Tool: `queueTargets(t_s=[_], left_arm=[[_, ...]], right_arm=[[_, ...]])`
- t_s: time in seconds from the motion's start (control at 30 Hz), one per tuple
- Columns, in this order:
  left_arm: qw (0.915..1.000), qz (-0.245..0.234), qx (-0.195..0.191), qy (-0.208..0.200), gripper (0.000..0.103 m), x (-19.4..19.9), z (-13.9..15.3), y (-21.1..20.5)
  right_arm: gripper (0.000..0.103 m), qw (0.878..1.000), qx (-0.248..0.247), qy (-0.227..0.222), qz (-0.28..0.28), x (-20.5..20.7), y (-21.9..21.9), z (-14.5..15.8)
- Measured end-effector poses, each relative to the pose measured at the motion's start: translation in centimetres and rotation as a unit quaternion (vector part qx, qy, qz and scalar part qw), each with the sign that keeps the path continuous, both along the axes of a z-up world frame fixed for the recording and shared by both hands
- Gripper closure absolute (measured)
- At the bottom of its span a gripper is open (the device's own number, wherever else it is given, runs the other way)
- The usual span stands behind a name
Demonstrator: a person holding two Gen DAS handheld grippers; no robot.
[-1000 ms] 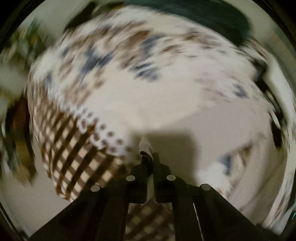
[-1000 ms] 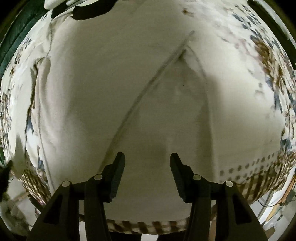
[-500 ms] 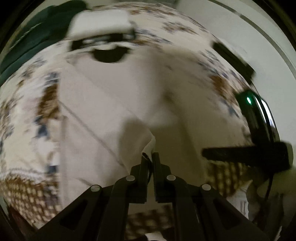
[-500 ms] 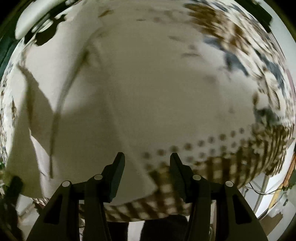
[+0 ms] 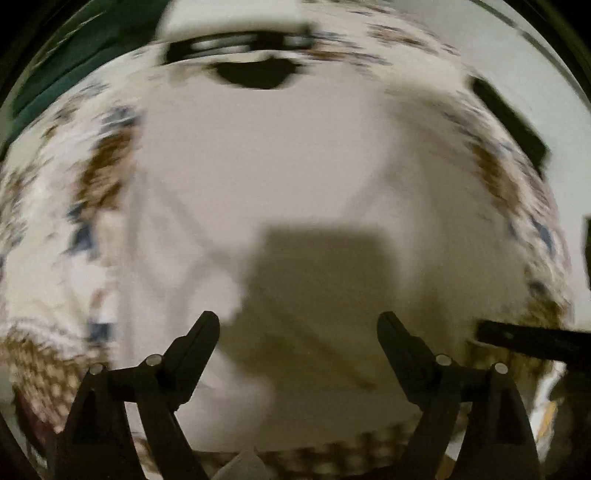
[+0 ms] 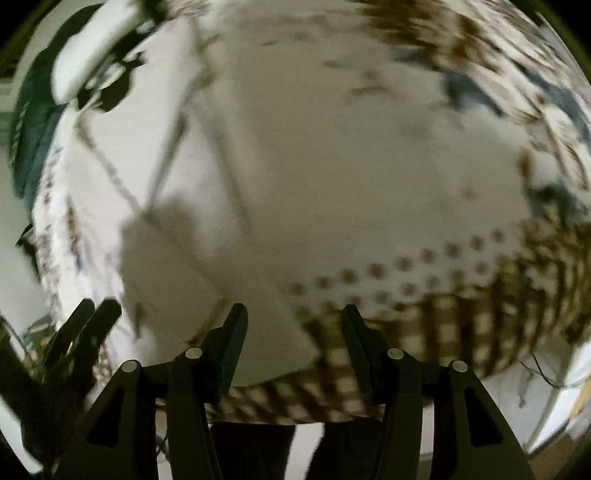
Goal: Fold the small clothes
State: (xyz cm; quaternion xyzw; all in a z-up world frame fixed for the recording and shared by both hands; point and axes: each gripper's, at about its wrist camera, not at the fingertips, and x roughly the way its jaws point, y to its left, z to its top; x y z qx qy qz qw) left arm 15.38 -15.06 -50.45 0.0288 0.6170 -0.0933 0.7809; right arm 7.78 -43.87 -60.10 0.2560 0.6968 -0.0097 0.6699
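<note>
A white garment (image 5: 280, 177) lies spread and partly folded on a table covered by a floral cloth with a brown checked border (image 5: 40, 365). My left gripper (image 5: 298, 328) is open wide just above the garment and holds nothing. In the right wrist view the same white garment (image 6: 332, 177) fills the middle, with a folded corner near the table's front edge. My right gripper (image 6: 293, 321) is open over that corner and holds nothing. The left gripper's black fingers (image 6: 85, 332) show at the lower left of the right wrist view. Both views are blurred.
A dark green cloth (image 5: 74, 55) lies at the far left of the table. A white object with a black part (image 5: 236, 33) sits beyond the garment. The checked table border (image 6: 480, 325) marks the front edge. A black bar (image 5: 532, 339) shows at the right.
My left gripper was shut on a fold of the white garment; now it is open and the garment lies flat. The right gripper stayed open and shifted toward the front corner.
</note>
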Motion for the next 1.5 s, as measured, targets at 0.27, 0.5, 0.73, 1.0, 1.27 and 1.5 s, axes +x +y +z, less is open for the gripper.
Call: queueTargets(t_s=[0.27,0.5,0.73,1.0,1.27,1.5], left_arm=[[0.9850,0.162,0.041,0.044,0.016,-1.0,-1.4,14.2],[0.9783,0.184,0.027,0.091,0.016,-4.8,-3.5,19.0],[0.9789,0.143,-0.044,0.140,0.038,-6.7,-5.8,17.5],[0.9839,0.113,-0.049,0.129,0.099,-9.1,-5.1,15.1],[0.9651,0.193,-0.123,0.126,0.099,-9.0,-0.2,19.5],[0.9542,0.233,-0.172,0.074,0.099,0.3,2.8,20.4]], right_arm=[[0.048,0.997,0.033,-0.008,0.066,1.3,4.8,-1.5],[0.095,0.996,0.024,0.025,0.084,0.5,5.2,-2.6],[0.043,0.998,0.025,0.055,-0.002,-1.8,-1.1,-0.7],[0.093,0.989,0.098,0.107,-0.042,-2.7,-1.8,-5.3],[0.100,0.990,0.118,0.052,-0.059,-2.1,-1.7,-0.1],[0.100,0.987,0.141,-0.018,-0.078,5.6,-3.7,4.8]])
